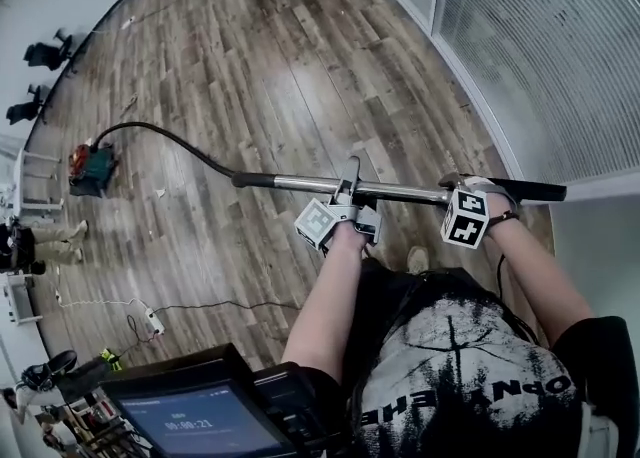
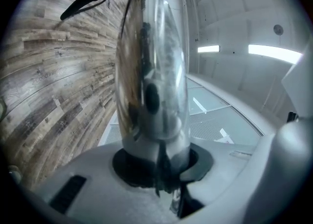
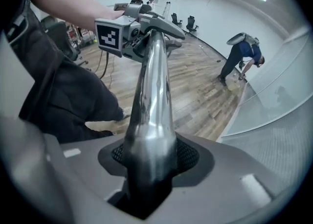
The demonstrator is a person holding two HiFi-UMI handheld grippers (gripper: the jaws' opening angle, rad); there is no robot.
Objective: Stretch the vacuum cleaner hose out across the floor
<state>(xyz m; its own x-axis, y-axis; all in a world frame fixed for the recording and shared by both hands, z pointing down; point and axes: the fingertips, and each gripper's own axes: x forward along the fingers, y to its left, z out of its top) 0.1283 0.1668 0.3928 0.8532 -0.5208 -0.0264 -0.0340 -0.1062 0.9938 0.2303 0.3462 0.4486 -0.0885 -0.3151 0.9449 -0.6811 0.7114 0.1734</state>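
1. Hose [image 1: 170,138]: black. Its right end is up in the air; from there it arcs left and down to the vacuum cleaner [image 1: 90,168], which sits on the floor [image 1: 280,56] at left. It bows, so I'd say there's slack to take out.
2. The hose joins the left end of the metal tube [image 1: 400,189]. The tube is roughly level, long axis left to right across the person's front, with the black handle [image 1: 540,189] at the right end.
3. Left gripper [image 1: 350,191]: clamped narrow on the tube near its middle. It's the nearer of the two to the hose joint.
4. Right gripper [image 1: 462,188]: further right, just short of the handle. Jaws stand wide with the tube between them (looks more like a loose cradle than a clamp, can't confirm pad contact).
5. Key relation: the vacuum cleaner lies left of both grippers, roughly off the tube's left end. Stretching therefore means pulling right along the tube's axis, away from the vacuum cleaner. The left gripper would carry that pull; the right only guides unless it closes.
6. Risks: the glass wall [image 1: 540,56] is close on the right, so there's little room that way. The vacuum cleaner may also drag instead of the hose straightening.
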